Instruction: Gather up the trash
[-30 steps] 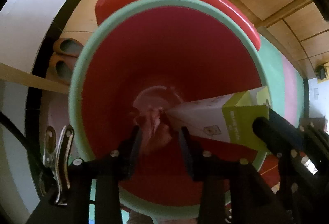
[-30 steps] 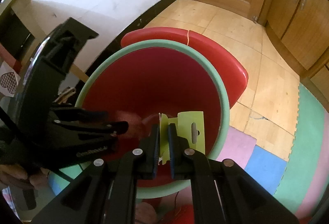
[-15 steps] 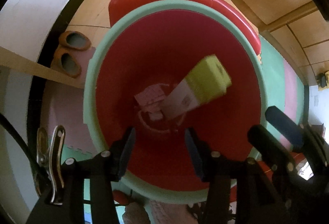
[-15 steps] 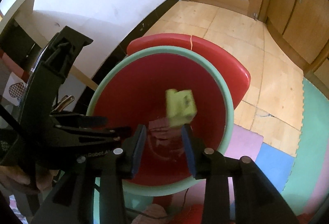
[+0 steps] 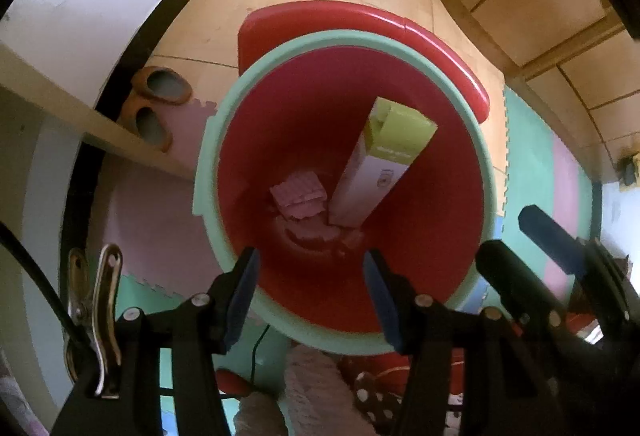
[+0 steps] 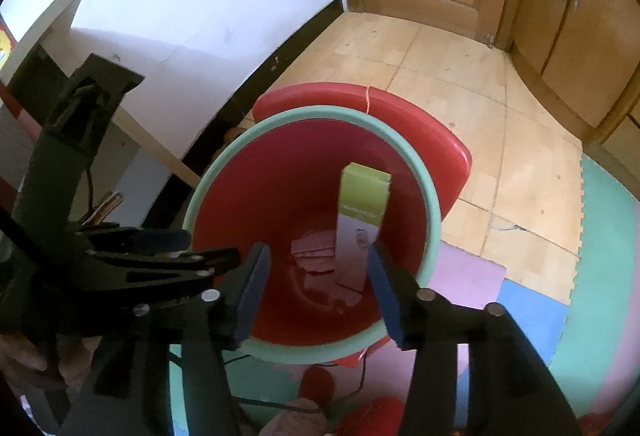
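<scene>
A red bin with a pale green rim [image 5: 208, 172] [image 6: 434, 204] stands on the floor below both grippers. Inside it a white and lime-green carton [image 5: 380, 164] [image 6: 362, 212] leans against the wall, beside crumpled pinkish paper [image 5: 298, 194] [image 6: 316, 252] at the bottom. My left gripper [image 5: 310, 296] hangs above the bin's near rim, its jaws opening with nothing between them. My right gripper [image 6: 316, 288] is also above the near rim, jaws opening and empty. In the left wrist view the right gripper's fingers [image 5: 552, 240] show at right; the left gripper's body [image 6: 120, 260] shows at left in the right wrist view.
The bin's red lid [image 5: 360, 20] [image 6: 400, 124] stands open behind it. A pair of brown slippers [image 5: 156, 104] lies by the black skirting. A wooden board [image 5: 80, 116] juts out at left. Coloured foam mats [image 6: 600, 236] cover the floor; wooden cabinets [image 6: 580, 36] and a door stand beyond.
Both grippers opened and rose. The carton left my right gripper and dropped into the bin, ending up leaning against its wall. The pinkish paper left my left gripper and lies at the bottom.
</scene>
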`<state>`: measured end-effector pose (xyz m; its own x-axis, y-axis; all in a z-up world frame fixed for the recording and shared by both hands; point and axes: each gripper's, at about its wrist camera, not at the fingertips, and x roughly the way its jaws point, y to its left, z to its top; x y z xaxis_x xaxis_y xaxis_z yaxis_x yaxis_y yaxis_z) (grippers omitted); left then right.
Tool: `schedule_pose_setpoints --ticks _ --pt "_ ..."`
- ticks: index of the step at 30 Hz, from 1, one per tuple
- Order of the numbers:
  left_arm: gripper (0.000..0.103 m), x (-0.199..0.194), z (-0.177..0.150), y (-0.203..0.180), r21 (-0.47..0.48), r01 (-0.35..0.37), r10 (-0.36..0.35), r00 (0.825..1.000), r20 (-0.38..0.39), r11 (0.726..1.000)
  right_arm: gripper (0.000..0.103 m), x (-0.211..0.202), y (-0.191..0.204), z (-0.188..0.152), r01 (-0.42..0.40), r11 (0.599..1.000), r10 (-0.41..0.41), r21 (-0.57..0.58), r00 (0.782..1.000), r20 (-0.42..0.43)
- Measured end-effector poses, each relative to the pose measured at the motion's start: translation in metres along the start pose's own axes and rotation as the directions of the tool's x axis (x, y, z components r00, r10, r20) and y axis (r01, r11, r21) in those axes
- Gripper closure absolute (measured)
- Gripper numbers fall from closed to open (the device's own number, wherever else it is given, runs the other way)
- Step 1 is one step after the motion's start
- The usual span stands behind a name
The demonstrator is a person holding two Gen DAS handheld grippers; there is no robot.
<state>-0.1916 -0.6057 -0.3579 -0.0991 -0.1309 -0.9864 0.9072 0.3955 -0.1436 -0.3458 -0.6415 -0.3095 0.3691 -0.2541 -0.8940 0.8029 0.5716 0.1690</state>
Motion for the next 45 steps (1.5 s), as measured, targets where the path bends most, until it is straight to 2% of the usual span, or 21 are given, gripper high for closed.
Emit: schedule_pose_setpoints --ticks 8,12,20,30,45 --pt "0.042 -0.033 -0.010 0.003 -0.018 0.014 -0.013 0.998 0.058 1.000 0.046 -0.018 0.003 0.002 0.025 1.000 -0.025 0.006 1.000 0.014" --pt "0.039 -0.049 -0.015 0.004 -0.028 0.006 -0.004 0.996 0.088 1.000 0.039 -0.027 0.003 0.002 0.042 0.999 -0.042 0.014 0.999 0.032" --pt "0.035 -0.088 -0.028 0.009 -0.059 0.017 -0.009 0.991 0.134 0.998 0.039 -0.058 0.015 0.004 0.061 0.998 -0.062 0.015 0.995 0.074" --pt "0.031 -0.153 -0.048 0.020 -0.108 0.049 -0.021 0.968 0.250 0.993 0.039 -0.105 0.039 0.009 0.057 0.998 -0.055 -0.010 0.988 0.142" --pt "0.031 -0.242 -0.092 0.056 -0.157 0.047 0.006 0.946 0.325 0.986 0.039 -0.172 0.107 0.015 0.023 0.991 0.003 -0.132 0.981 0.194"
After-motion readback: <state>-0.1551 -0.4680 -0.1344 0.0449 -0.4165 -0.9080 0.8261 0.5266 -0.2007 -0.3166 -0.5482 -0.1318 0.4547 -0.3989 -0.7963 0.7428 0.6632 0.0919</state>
